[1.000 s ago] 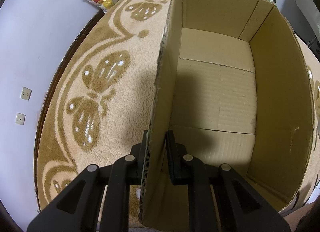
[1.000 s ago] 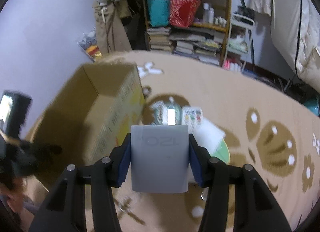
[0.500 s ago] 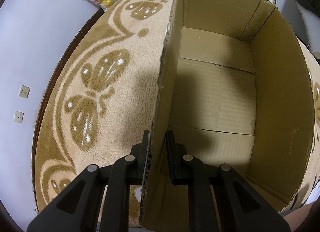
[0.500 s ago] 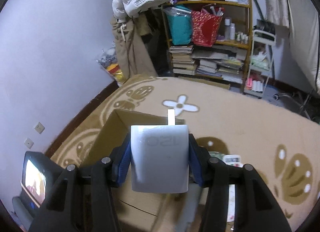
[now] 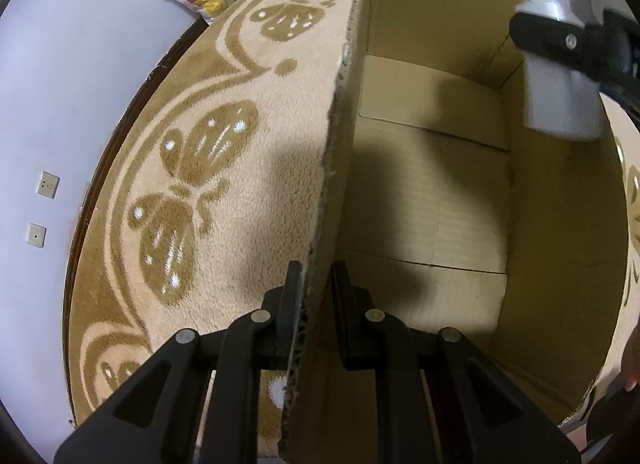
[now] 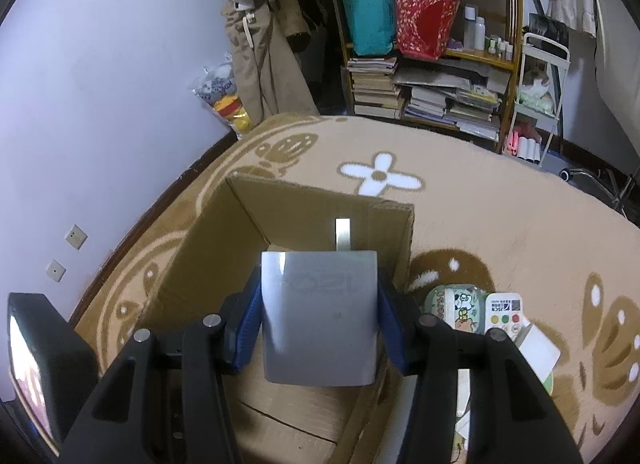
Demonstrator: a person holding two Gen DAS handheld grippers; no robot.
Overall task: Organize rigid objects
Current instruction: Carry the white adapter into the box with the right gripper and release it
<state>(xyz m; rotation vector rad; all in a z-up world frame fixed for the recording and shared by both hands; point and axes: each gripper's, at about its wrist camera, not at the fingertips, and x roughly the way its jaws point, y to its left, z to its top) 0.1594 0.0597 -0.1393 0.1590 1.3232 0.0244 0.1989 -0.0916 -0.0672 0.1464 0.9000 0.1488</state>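
Between the blue pads (image 6: 246,334) of the right hand-held gripper (image 6: 319,328) sits a grey charger block (image 6: 320,318) with one metal prong (image 6: 343,235) pointing to twelve o'clock; the jaws are closed against its two sides. It hangs above the open cardboard box (image 6: 208,260), near the box's right wall. From the left wrist view the same block (image 5: 560,103) shows at two o'clock, over the far right corner of the box (image 5: 432,191), slightly blurred. The left hand-held gripper (image 5: 316,304) pinches the box's left wall, one finger outside and one inside. The box stands on a beige carpet (image 6: 480,199) with brown butterflies. At four o'clock of the box lie small items, apparently a cartoon-printed case (image 6: 454,306) and a card (image 6: 505,312).
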